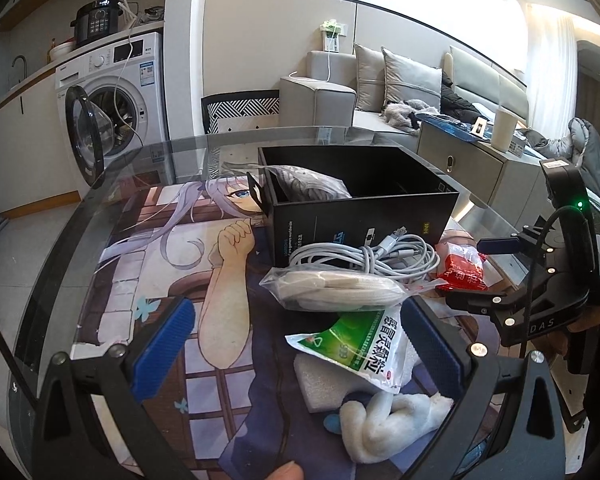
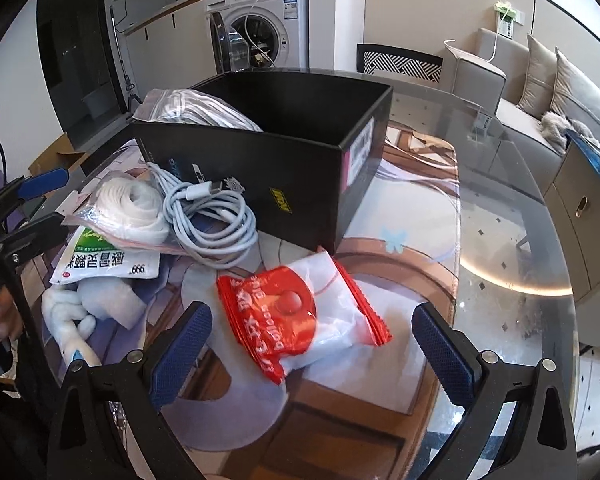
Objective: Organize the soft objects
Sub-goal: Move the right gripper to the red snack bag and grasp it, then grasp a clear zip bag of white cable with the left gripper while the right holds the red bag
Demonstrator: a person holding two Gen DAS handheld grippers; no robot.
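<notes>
A black box (image 1: 360,204) (image 2: 268,176) stands on the printed mat with a bagged grey cloth (image 1: 308,184) (image 2: 196,110) inside. In front lie a coiled white cable (image 1: 380,256) (image 2: 212,216), a bagged white roll (image 1: 340,290) (image 2: 132,208), a green-white sachet (image 1: 360,340) (image 2: 100,260), a white plush toy (image 1: 392,424) (image 2: 80,308) and a red-white packet (image 1: 462,272) (image 2: 304,312). My left gripper (image 1: 300,352) is open above the sachet. My right gripper (image 2: 312,348) is open around the red-white packet, with nothing held.
The mat (image 1: 160,280) covers a round glass table (image 2: 520,208). A white foam block (image 1: 328,384) lies under the sachet. A chair back (image 1: 240,106) stands behind the table, a washing machine (image 1: 116,92) at the far left, a sofa (image 1: 380,84) and low cabinet (image 1: 460,164) on the right.
</notes>
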